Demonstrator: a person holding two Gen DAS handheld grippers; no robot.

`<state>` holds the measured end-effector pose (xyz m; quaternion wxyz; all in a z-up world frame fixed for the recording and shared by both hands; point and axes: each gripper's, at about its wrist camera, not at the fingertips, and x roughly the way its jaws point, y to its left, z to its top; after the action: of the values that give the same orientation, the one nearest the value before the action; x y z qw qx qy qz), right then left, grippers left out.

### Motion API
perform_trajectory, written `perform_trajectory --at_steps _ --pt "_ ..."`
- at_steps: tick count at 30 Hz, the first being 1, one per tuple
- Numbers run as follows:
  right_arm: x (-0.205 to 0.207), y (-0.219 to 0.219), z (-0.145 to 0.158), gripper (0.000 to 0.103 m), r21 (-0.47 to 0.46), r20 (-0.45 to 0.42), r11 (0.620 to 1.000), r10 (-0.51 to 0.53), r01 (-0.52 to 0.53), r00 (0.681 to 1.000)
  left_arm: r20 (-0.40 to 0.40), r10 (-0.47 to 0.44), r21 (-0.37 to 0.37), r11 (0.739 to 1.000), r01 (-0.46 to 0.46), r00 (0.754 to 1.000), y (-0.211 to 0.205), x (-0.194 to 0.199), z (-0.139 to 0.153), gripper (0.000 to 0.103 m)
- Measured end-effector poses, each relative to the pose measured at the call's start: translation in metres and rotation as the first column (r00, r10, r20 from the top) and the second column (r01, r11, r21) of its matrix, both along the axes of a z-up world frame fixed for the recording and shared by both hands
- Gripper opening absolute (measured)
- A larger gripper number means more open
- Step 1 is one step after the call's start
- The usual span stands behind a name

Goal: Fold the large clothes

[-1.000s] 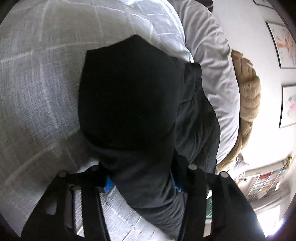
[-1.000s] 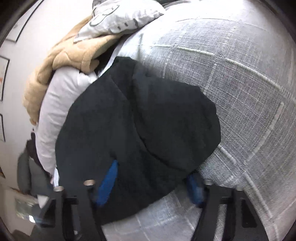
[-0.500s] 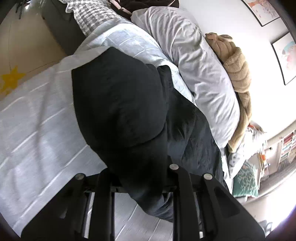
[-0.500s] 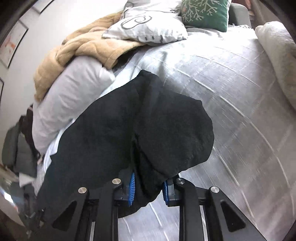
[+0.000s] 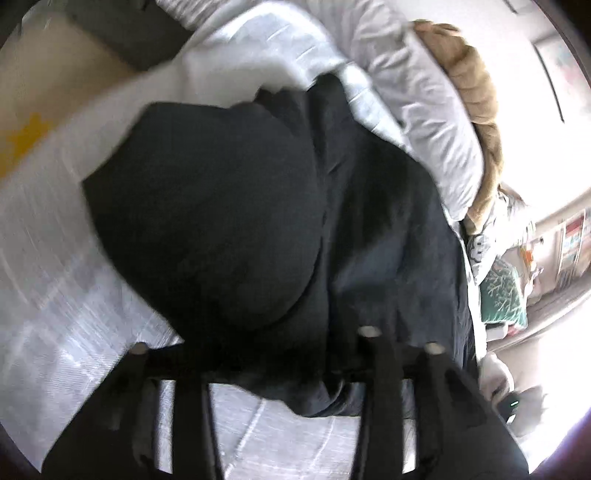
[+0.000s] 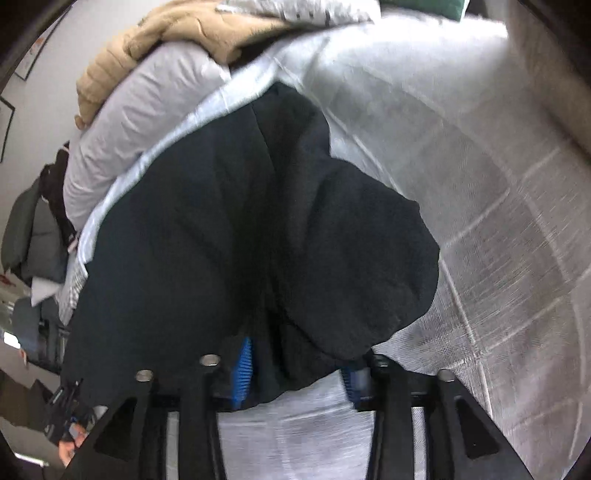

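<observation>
A large black hooded garment (image 5: 258, 221) lies on a bed with a grey-white checked cover (image 5: 66, 302). Its rounded hood (image 6: 354, 266) sits toward the near side. In the left wrist view my left gripper (image 5: 280, 373) has its jaws around the garment's near edge, and the cloth hides the fingertips. In the right wrist view my right gripper (image 6: 295, 373) has its blue-padded fingers (image 6: 242, 365) partly apart, with a fold of the garment (image 6: 207, 229) between them. The right-hand pad is not touching the cloth.
A white duvet roll (image 5: 424, 103) and a tan knitted blanket (image 5: 476, 85) lie along the bed's far side. A green patterned cushion (image 5: 504, 295) and a grey printed pillow (image 6: 306, 11) sit near them. Wooden floor (image 5: 48, 74) shows beyond the bed.
Both grippers have moved with the garment, and the views have swung and blurred. The right gripper's jaws stand wider than half a second ago. The hood has shifted over the bed cover.
</observation>
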<state>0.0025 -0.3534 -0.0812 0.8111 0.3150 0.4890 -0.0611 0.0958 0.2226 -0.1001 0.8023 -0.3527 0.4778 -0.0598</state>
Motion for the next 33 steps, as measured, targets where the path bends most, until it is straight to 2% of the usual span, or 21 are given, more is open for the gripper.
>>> perform_trajectory --at_steps 1,2,3,5,7,9,11,12,13,14,15,17,19,22,24,27,29,31,33 --pt "-0.002 -0.003 -0.006 0.055 0.015 -0.007 1.0 -0.001 0.001 1.0 -0.02 0.024 -0.034 0.999 -0.025 1.0 0.004 0.0 -0.008 0.062" --pt "-0.003 -0.008 -0.013 0.067 0.033 -0.018 0.999 -0.011 0.011 1.0 -0.023 0.043 -0.084 0.995 -0.045 0.999 0.008 0.001 -0.015 0.064" --pt "-0.004 -0.014 -0.015 0.072 0.048 -0.02 0.998 -0.03 0.031 0.999 -0.018 0.058 -0.12 0.991 -0.06 0.998 0.012 0.002 -0.018 0.065" --pt "-0.007 -0.022 -0.008 0.074 0.059 -0.016 0.997 -0.041 0.042 0.999 -0.014 0.07 -0.168 0.983 -0.072 0.997 0.014 0.005 -0.019 0.073" --pt "-0.014 -0.023 0.005 0.075 0.031 -0.004 0.998 -0.047 0.047 0.999 -0.006 0.082 -0.192 0.978 -0.082 0.997 0.013 0.008 -0.019 0.081" --pt "-0.02 -0.02 0.023 0.076 -0.035 0.009 0.997 -0.062 0.062 0.998 -0.002 0.117 -0.21 0.971 -0.115 0.993 0.013 0.01 -0.02 0.082" --pt "-0.026 -0.013 0.041 0.076 -0.162 0.038 0.982 -0.089 0.094 0.995 -0.009 0.163 -0.239 0.958 -0.16 0.987 0.015 0.01 -0.022 0.082" --pt "-0.029 -0.006 0.055 0.076 -0.252 0.071 0.961 -0.102 0.117 0.992 -0.016 0.179 -0.248 0.952 -0.177 0.984 0.017 0.01 -0.023 0.078" --pt "-0.028 0.0 0.065 0.076 -0.312 0.101 0.941 -0.106 0.132 0.989 -0.026 0.2 -0.253 0.947 -0.2 0.98 0.019 0.009 -0.025 0.064" --pt "-0.028 0.008 0.075 0.076 -0.368 0.136 0.919 -0.095 0.139 0.986 -0.04 0.219 -0.256 0.941 -0.222 0.975 0.023 0.008 -0.026 0.056" --pt "-0.026 0.02 0.086 0.076 -0.413 0.18 0.901 -0.066 0.136 0.982 -0.049 0.222 -0.292 0.929 -0.226 0.974 0.027 0.009 -0.028 0.049" --pt "-0.021 0.042 0.097 0.076 -0.424 0.226 0.9 -0.003 0.101 0.974 -0.052 0.228 -0.31 0.922 -0.233 0.972 0.027 0.008 -0.025 0.041" --pt "-0.015 0.065 0.101 0.075 -0.41 0.24 0.911 0.074 0.032 0.968 0.009 0.221 -0.269 0.94 -0.21 0.975 0.021 0.007 -0.006 0.035" --pt "0.006 0.118 0.102 0.07 -0.383 0.256 0.918 0.214 -0.104 0.943 0.113 0.193 -0.196 0.966 -0.168 0.975 0.012 0.004 0.023 0.032" --pt "0.016 0.156 0.101 0.064 -0.36 0.267 0.907 0.324 -0.218 0.908 0.187 0.165 -0.149 0.979 -0.138 0.968 0.003 0.002 0.046 0.032" --pt "0.036 0.197 0.093 0.046 -0.328 0.251 0.878 0.437 -0.349 0.863 0.263 0.135 -0.122 0.987 -0.106 0.955 -0.007 -0.001 0.071 0.031" --pt "0.054 0.223 0.075 0.028 -0.285 0.205 0.859 0.488 -0.426 0.848 0.302 0.12 -0.116 0.989 -0.088 0.946 -0.012 -0.004 0.084 0.031" --pt "0.067 0.239 0.047 0.022 -0.227 0.141 0.854 0.504 -0.468 0.852 0.334 0.103 -0.116 0.991 -0.067 0.937 -0.017 -0.006 0.095 0.031" --pt "0.082 0.251 0.02 0.021 -0.196 0.068 0.841 0.524 -0.504 0.849 0.37 0.051 -0.116 0.993 -0.009 0.927 -0.032 -0.005 0.107 0.03"
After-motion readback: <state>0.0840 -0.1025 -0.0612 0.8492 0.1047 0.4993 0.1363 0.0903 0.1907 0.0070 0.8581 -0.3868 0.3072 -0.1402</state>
